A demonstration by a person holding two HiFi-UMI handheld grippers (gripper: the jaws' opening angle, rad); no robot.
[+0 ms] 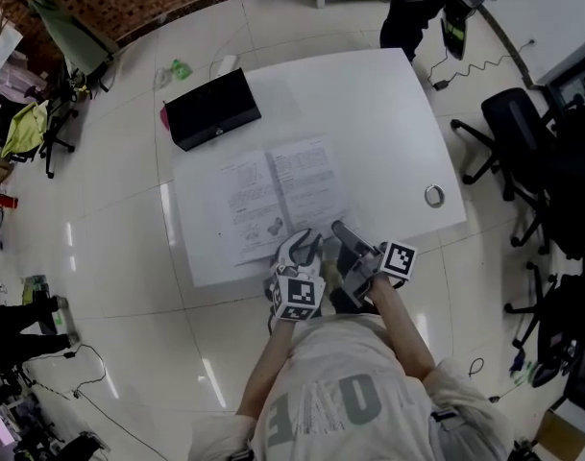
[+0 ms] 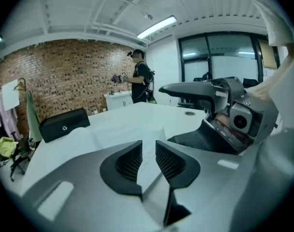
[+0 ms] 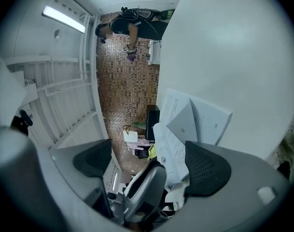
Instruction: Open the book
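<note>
Left gripper (image 2: 147, 161) has its jaws narrowly apart with nothing pinched; right gripper (image 3: 151, 164) gapes wide and empty. Just ahead of both, the book (image 1: 278, 195) lies open, flat on the table (image 1: 388, 113). Its pages look thin, light and floppy. Take one gently by a free edge, since a hard pinch would likely crease it.

Printed book (image 1: 280, 198) open flat on white table (image 1: 369, 113)

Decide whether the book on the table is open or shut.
Open: the book lies flat, two printed pages spread beside its centre fold.
</note>
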